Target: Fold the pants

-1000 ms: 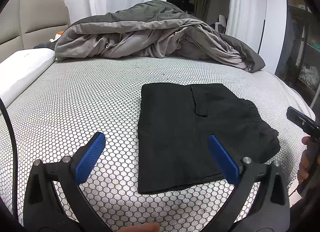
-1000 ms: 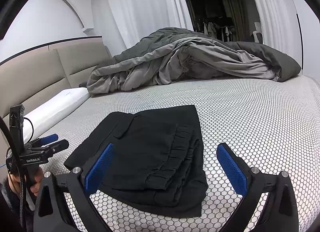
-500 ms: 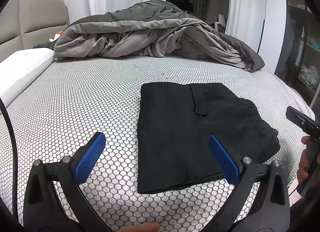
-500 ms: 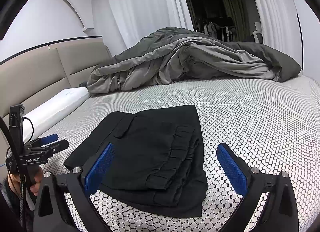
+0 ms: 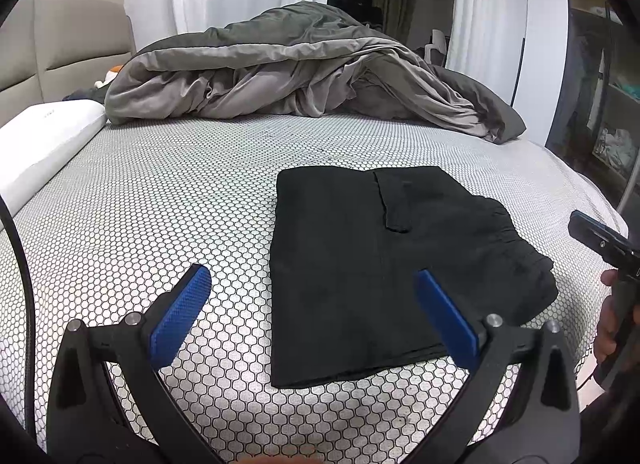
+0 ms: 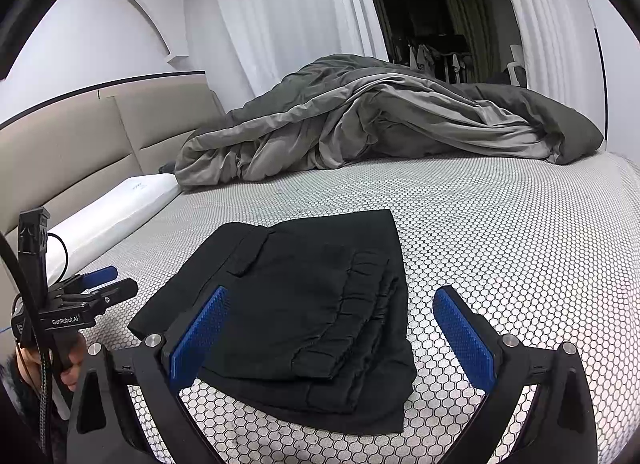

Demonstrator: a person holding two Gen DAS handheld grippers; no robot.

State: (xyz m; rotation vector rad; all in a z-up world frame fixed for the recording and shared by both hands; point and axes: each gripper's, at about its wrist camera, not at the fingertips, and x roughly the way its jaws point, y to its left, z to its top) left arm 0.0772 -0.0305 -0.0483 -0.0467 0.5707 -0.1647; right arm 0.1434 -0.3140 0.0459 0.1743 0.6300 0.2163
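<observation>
Pants (image 5: 384,264) lie folded in a black stack on my bed (image 5: 160,223), waistband toward my right claw (image 6: 332,328). Both claws hover spread and empty, my left claw (image 5: 312,312) near the fold's edge. Duvet (image 5: 280,79) sits heaped behind.

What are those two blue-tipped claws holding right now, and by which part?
Nothing. The left gripper and the right gripper both have their jaws wide open above the bed, and the folded black pants lie untouched.
</observation>
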